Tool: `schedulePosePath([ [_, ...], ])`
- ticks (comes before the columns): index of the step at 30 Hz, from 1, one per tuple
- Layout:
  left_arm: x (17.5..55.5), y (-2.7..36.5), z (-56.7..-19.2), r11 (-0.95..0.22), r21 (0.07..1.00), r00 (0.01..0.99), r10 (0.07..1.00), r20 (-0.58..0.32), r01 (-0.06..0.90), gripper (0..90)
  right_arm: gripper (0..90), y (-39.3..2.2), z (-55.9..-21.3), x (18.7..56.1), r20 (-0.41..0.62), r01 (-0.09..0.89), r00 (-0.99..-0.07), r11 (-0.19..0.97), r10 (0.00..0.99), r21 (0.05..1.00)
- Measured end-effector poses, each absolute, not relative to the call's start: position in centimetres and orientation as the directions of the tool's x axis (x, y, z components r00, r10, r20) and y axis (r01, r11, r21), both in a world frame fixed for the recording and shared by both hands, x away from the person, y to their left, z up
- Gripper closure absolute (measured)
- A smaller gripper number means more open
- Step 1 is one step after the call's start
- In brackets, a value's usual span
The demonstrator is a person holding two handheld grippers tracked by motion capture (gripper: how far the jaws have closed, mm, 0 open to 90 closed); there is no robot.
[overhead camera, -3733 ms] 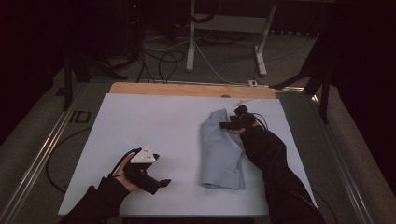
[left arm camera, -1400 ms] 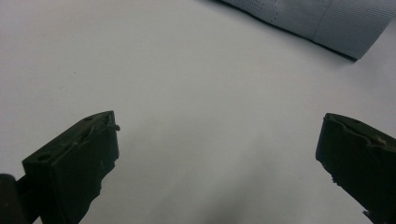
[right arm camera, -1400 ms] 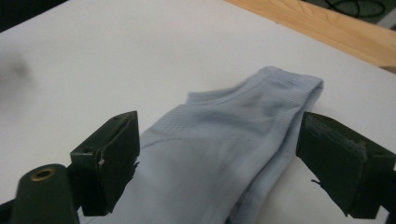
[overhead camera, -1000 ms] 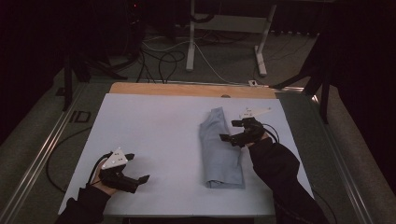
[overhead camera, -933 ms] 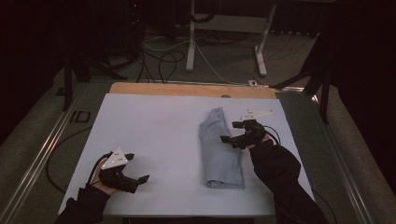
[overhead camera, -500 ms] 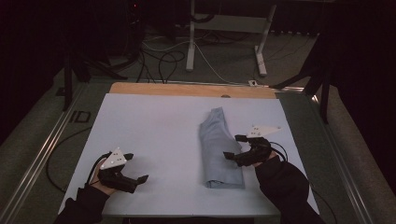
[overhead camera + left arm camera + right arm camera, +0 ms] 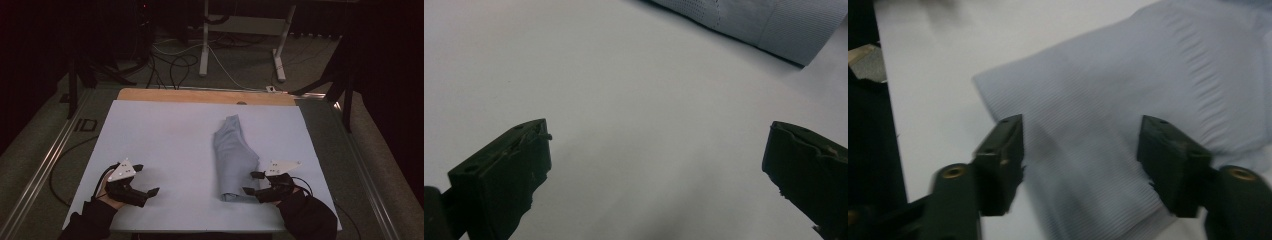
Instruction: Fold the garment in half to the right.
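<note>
A light blue-grey cloth (image 7: 234, 159), folded into a long strip, lies right of the middle of the white table sheet (image 7: 165, 135). My right gripper (image 7: 251, 183) sits at the cloth's near right corner, low over it. In the right gripper view the jaws (image 7: 1083, 155) straddle the ribbed fabric (image 7: 1128, 100) near its corner. They have just been closing and still stand apart, with cloth lying between them and no visible pinch. My left gripper (image 7: 147, 179) rests near the front left, open over bare sheet (image 7: 656, 170), with the cloth's end (image 7: 769, 25) farther off.
A wooden strip (image 7: 200, 96) borders the table's far edge. Metal rails (image 7: 50, 155) run along the left side. Beyond the table are floor cables (image 7: 170, 62) and a white stand's legs (image 7: 205, 45). The sheet's near edge is just behind both hands.
My right gripper has slid along the cloth's right edge toward the near end and dropped lower; its jaws stand narrower. The left gripper has stayed put.
</note>
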State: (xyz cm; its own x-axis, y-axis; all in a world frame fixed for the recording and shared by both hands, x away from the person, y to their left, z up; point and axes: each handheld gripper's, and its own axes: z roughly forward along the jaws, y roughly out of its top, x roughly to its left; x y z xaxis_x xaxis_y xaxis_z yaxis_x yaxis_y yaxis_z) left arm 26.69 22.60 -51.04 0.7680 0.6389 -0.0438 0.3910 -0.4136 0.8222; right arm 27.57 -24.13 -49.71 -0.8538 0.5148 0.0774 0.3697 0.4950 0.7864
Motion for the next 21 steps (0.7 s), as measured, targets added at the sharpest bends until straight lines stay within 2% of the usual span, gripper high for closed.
schedulePosePath([
  [1,26.7,22.6,-51.0,-0.414,0.822,0.768,0.638,-0.044,0.391,0.5,42.7,-24.1,-49.9,27.2,0.080,0.371,-0.855,0.496,0.512,0.785],
  [9,26.7,22.6,-51.1,-0.413,0.822,0.770,0.636,-0.048,0.392,0.5,51.4,-23.5,-52.3,26.1,0.040,0.357,-0.876,0.593,0.480,0.722],
  [15,26.7,22.6,-51.1,-0.410,0.823,0.769,0.637,-0.050,0.393,0.5,68.7,-23.2,-52.7,26.0,-0.054,0.323,-0.870,0.648,0.490,0.690],
  [19,26.8,22.6,-51.1,-0.409,0.824,0.770,0.636,-0.051,0.393,0.5,82.2,-23.3,-52.6,26.2,-0.075,0.317,-0.864,0.653,0.498,0.687],
  [21,26.7,22.6,-51.0,-0.411,0.823,0.771,0.635,-0.049,0.391,0.5,84.5,-23.4,-52.6,26.3,-0.064,0.324,-0.863,0.645,0.502,0.692],
])
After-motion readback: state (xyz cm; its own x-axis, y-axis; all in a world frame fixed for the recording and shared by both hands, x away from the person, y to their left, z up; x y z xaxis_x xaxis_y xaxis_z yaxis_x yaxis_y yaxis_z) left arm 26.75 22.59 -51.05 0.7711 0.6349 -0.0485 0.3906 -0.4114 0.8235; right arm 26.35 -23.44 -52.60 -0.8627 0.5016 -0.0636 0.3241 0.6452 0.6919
